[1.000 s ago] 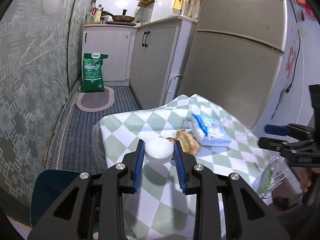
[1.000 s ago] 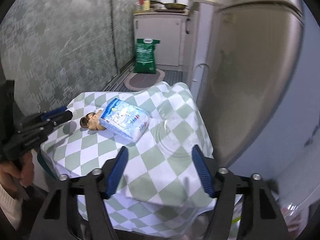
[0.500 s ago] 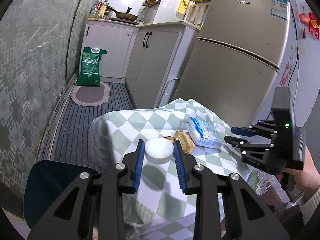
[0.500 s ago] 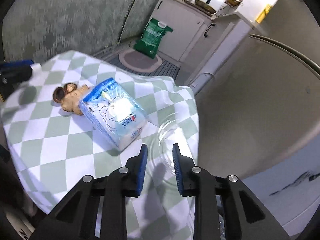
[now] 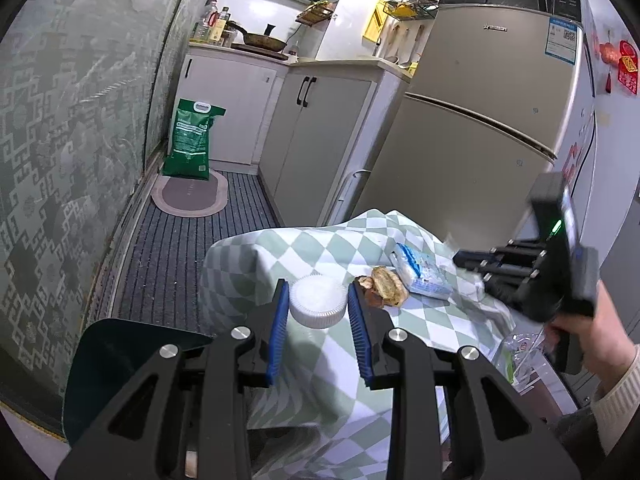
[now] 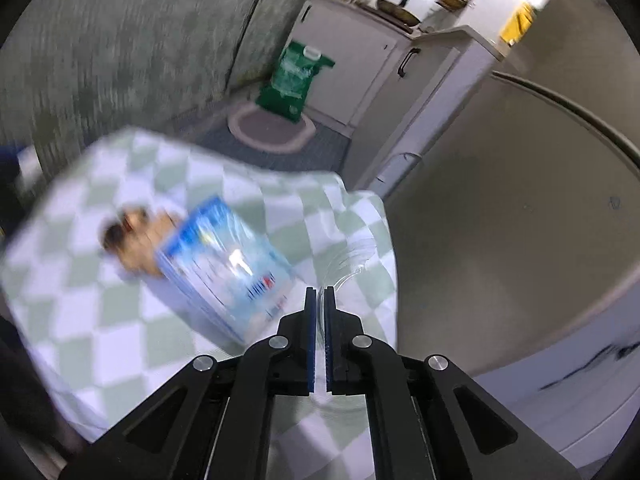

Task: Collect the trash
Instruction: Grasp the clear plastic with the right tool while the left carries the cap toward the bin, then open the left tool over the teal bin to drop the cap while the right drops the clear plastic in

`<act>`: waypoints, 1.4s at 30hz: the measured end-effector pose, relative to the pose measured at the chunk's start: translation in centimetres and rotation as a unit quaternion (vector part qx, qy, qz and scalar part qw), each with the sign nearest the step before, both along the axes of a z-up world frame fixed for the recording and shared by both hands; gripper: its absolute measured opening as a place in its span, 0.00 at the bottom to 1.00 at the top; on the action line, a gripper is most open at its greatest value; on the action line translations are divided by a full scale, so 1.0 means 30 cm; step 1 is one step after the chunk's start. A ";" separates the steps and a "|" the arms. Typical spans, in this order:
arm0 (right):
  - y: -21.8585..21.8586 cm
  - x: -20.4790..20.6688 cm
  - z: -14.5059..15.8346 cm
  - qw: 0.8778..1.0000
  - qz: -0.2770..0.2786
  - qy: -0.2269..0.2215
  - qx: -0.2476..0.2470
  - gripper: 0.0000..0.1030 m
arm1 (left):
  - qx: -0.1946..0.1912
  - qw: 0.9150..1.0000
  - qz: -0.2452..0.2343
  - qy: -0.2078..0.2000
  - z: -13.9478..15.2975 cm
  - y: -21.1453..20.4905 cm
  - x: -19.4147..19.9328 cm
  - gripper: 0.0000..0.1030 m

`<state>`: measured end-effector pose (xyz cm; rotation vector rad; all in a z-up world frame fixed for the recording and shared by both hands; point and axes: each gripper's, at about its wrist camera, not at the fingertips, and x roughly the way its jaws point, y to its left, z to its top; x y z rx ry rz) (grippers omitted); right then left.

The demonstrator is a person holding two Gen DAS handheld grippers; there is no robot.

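Note:
My left gripper is shut on a white round plastic lid and holds it above the near edge of the checkered table. A brown food scrap and a blue-and-white packet lie on the cloth beyond it. My right gripper is shut on the rim of a clear plastic container on the cloth, right of the blue packet. The brown scrap is blurred. The right gripper also shows in the left wrist view.
A dark green bin stands at the lower left by the table. A beige fridge stands behind the table. White cabinets, a green sack and an oval mat line the narrow aisle.
My right gripper moved down to the table's right side and closed on the clear container's rim. My left gripper lifted back a little with the lid still in it.

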<state>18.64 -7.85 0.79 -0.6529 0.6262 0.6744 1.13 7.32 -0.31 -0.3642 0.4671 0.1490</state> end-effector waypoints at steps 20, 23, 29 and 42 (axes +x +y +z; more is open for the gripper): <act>0.205 -0.202 0.154 0.978 0.108 0.110 0.142 0.03 | 0.007 0.998 0.055 0.017 -0.037 0.151 -0.161 0.31; 0.244 -0.230 0.151 0.973 0.125 0.125 0.147 0.03 | 0.011 0.998 0.063 0.022 -0.046 0.173 -0.181 0.31; 0.321 -0.291 0.140 0.962 0.157 0.159 0.155 0.03 | 0.011 0.996 0.078 0.032 -0.066 0.218 -0.222 0.31; 0.473 -0.400 0.089 0.945 0.199 0.209 0.152 0.03 | 0.020 0.993 0.094 0.072 -0.126 0.279 -0.272 0.31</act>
